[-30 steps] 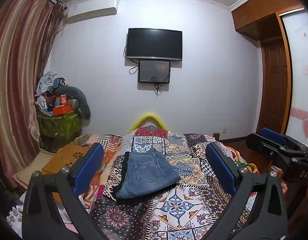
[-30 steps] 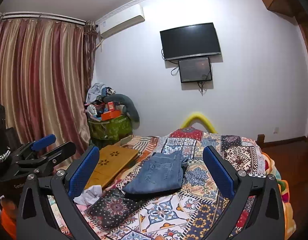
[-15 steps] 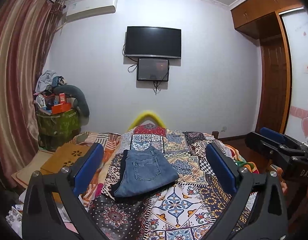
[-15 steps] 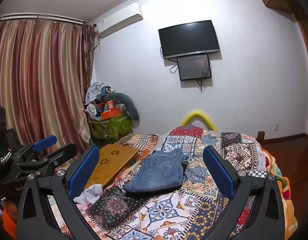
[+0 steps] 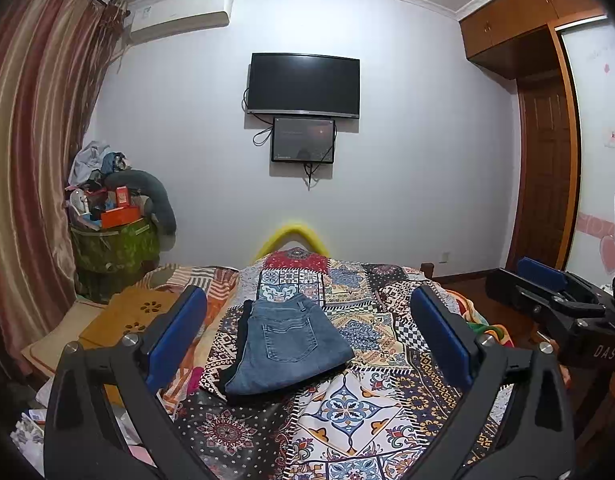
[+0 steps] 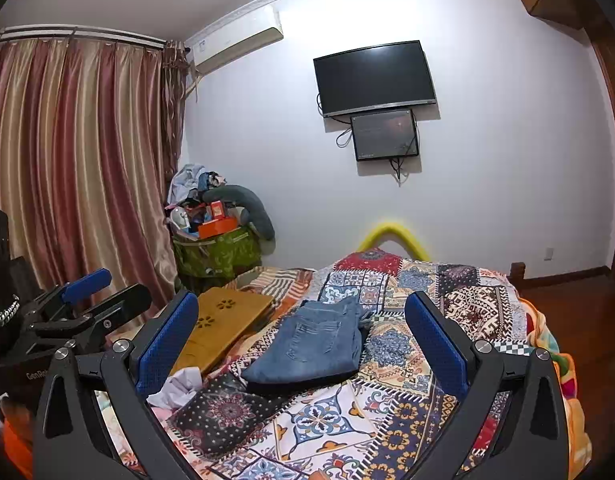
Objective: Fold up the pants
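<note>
Denim pants (image 5: 285, 346) folded on quilt (image 5: 371, 412), green bin (image 5: 115, 250) heaped with clutter

The room has a pale white wall (image 5: 407, 140) with a dark television (image 5: 303, 84) mounted on it. Just under the television hangs a smaller screen (image 5: 302, 140), with cables hanging beside it. Left of the television, near the ceiling, is an air conditioner (image 5: 179, 22), and further left a striped red and gold curtain (image 5: 31, 140). Below the television stands a bed with a colourful patchwork cover (image 5: 347, 400). Right of the television are a wooden cabinet (image 5: 519, 12) and a brown door (image 5: 543, 176).
</note>
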